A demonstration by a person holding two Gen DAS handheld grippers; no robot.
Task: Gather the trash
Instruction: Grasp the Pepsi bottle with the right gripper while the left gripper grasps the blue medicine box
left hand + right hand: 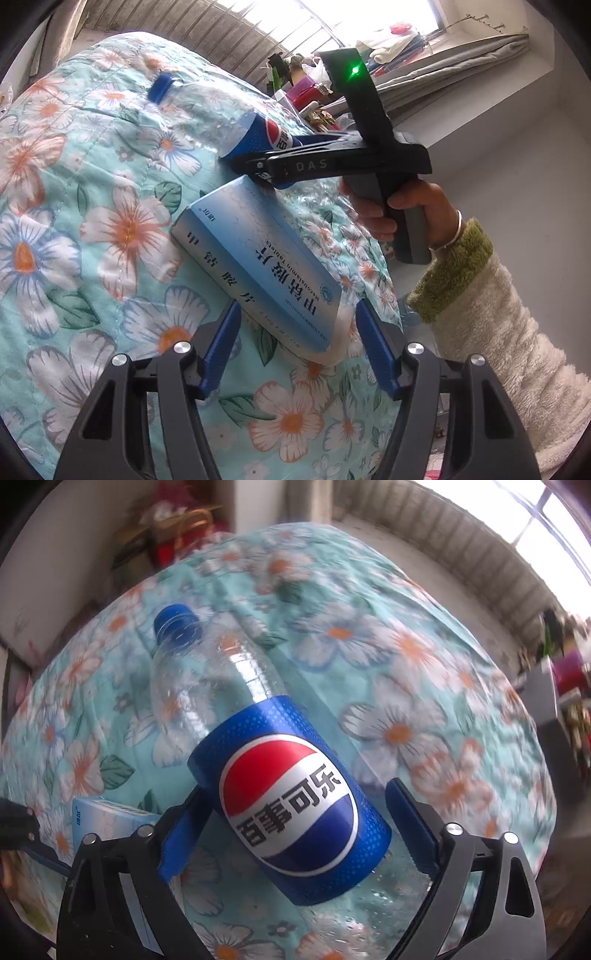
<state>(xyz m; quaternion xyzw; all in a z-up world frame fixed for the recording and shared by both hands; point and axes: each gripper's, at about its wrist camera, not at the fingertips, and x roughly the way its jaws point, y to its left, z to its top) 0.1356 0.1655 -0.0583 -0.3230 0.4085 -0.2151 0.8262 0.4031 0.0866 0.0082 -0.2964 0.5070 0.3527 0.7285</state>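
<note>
Fingers [221,339] of my left gripper [295,347]: apart, straddling medicine box [258,266] | right gripper [299,830]: fingers apart around Pepsi bottle [288,797] | both lying on floral quilt [92,221].

L tool [295,328] open round box [258,266]; R tool [255,166] on bottle [221,110]

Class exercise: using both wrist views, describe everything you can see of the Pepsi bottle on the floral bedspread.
The Pepsi bottle is clear plastic, apparently empty, with droplets inside. It has a blue screw cap, still on, and a blue label sleeve bearing the red, white and blue logo with Chinese characters. It lies on its side on the floral bedspread, cap pointing away. The right gripper straddles its labelled middle, blue fingers on either side; a firm grip cannot be confirmed. A light blue medicine box lies close beside it.
</note>
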